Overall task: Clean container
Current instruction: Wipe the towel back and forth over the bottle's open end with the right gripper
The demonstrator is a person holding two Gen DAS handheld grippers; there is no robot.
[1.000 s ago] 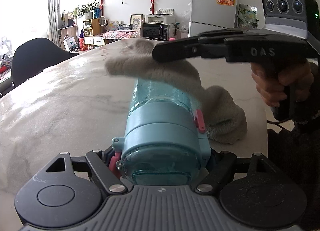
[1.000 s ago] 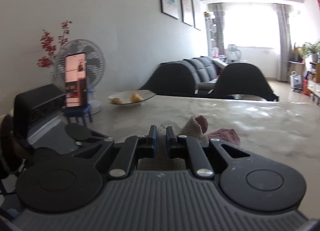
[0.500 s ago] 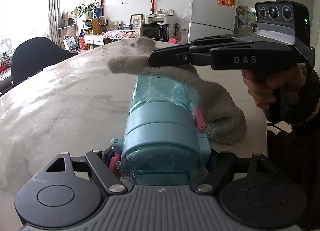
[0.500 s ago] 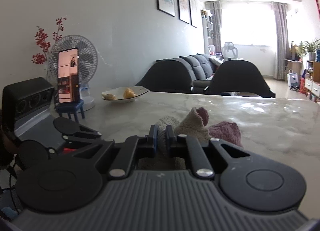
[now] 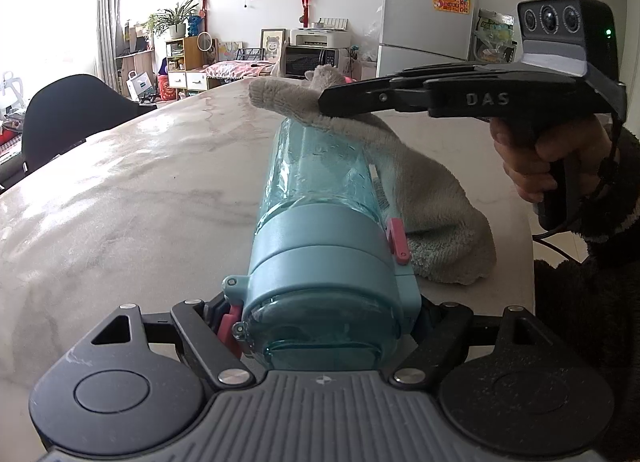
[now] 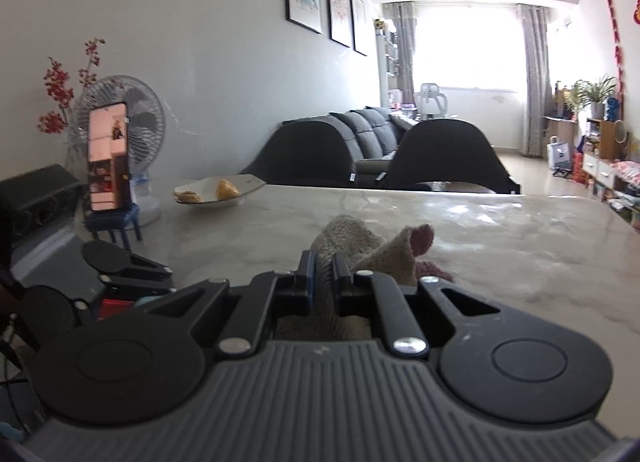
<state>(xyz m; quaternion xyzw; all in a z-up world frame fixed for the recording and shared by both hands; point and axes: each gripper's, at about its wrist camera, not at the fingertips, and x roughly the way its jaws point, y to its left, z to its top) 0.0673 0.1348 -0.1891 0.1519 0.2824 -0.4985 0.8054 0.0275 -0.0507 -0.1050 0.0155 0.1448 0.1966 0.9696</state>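
A teal bottle (image 5: 320, 190) lies pointing away over the marble table (image 5: 120, 202), and my left gripper (image 5: 324, 314) is shut on its lid end. A grey cloth (image 5: 432, 198) drapes over the bottle's far end and hangs down its right side onto the table. My right gripper (image 5: 332, 102) comes in from the right, held by a person's hand (image 5: 536, 158), and is shut on the cloth on top of the bottle. In the right wrist view the cloth (image 6: 352, 238) bunches up between the closed fingers of the right gripper (image 6: 323, 262). The left gripper (image 6: 120, 266) shows at the lower left there.
A phone on a small blue stand (image 6: 108, 158), a white fan (image 6: 136, 118) and a plate with food (image 6: 216, 194) stand at the table's far side. Black chairs (image 6: 444, 154) line the far edge, another chair (image 5: 72, 110) sits at the left. The table edge (image 5: 528, 262) runs close by the cloth.
The right gripper has turned a little and drawn the cloth slightly toward the bottle's far end, baring more of the clear teal body. The left gripper and bottle stayed still.
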